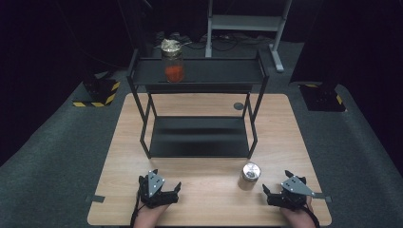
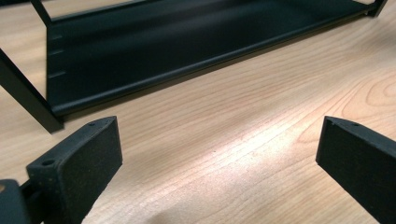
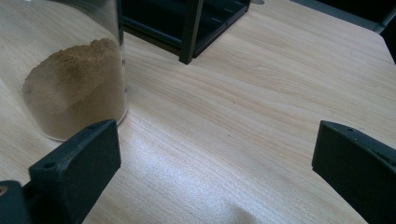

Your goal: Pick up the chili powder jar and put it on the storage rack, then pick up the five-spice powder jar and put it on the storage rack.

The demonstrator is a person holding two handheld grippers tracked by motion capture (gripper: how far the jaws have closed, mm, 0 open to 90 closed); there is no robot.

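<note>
Near the table's (image 1: 209, 209) front edge, the left hand-held gripper (image 1: 159, 192) rests toward the front left corner with its jaws spread wide and nothing between them; its own view looks across bare wood between the jaws. Toward the front right corner, the right hand-held gripper (image 1: 280, 194) sits the same way, jaws wide apart and holding nothing. The person's hands are cut off by the bottom edge of the high view.

Just to the left of the right hand-held gripper stands a jar (image 1: 249, 176), upright, its long axis vertical and its shiny metal lid facing up. In the right gripper view the jar (image 3: 77, 88) is near the left jaw, holding tan powder; its top is cut off, and no label or writing can be read.

Farther back, in the middle of the table, stands a black two-tier rack (image 1: 199, 137). On the left part of its upper shelf stands a second jar (image 1: 173, 61) with red contents, upright; any label is too small to make out.
</note>
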